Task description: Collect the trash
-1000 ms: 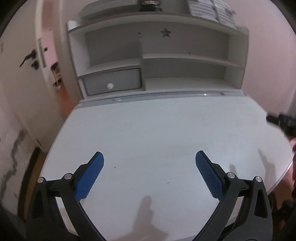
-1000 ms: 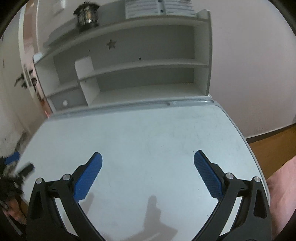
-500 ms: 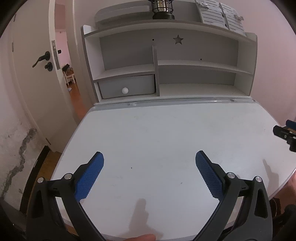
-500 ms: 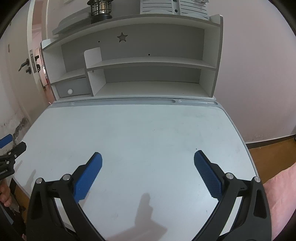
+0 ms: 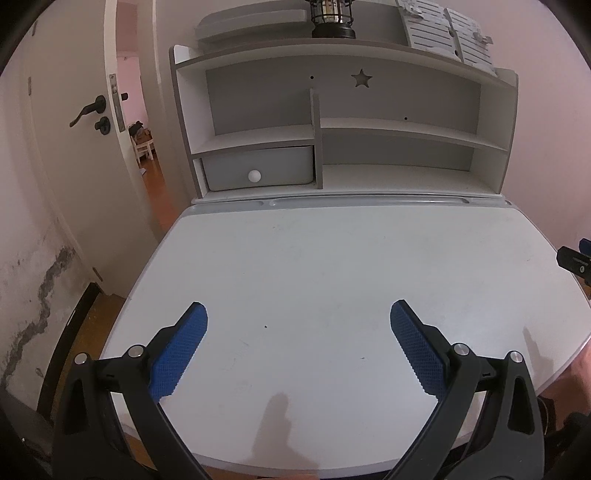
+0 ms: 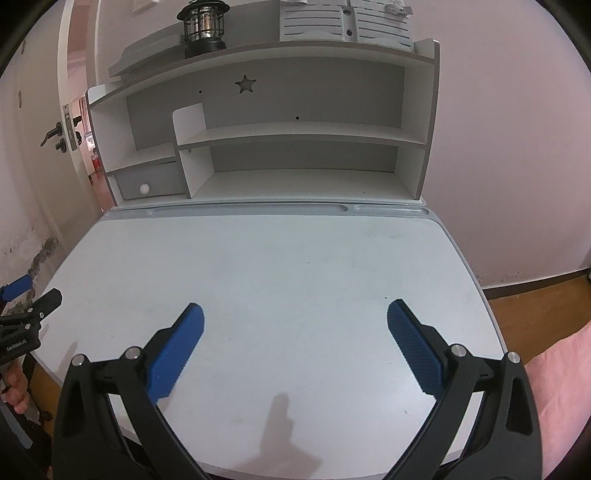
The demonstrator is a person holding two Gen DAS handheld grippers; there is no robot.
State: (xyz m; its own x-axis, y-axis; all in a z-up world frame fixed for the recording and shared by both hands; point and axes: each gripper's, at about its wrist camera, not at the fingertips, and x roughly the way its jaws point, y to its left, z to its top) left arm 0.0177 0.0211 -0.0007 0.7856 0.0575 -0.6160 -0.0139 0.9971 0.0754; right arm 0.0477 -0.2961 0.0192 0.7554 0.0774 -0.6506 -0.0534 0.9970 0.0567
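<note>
No piece of trash shows in either view. My left gripper (image 5: 297, 317) hangs open over the near part of a white desk top (image 5: 332, 251), with nothing between its blue pads. My right gripper (image 6: 294, 314) is open too, above the same desk top (image 6: 280, 258) and also holding nothing. The right gripper's tip (image 5: 574, 258) pokes in at the right edge of the left wrist view. In the right wrist view, the left gripper (image 6: 26, 317) shows at the left edge, with a hand below it.
A white and grey shelf hutch (image 5: 369, 129) stands at the back of the desk, with a small drawer (image 5: 258, 170) and a black lantern (image 5: 332, 18) on top. A door (image 5: 74, 147) stands open at left. Wooden floor (image 6: 535, 306) lies to the right.
Both views have drawn back and tilted up, so the hutch's top and the lantern now show. Both grippers stay open and hold nothing.
</note>
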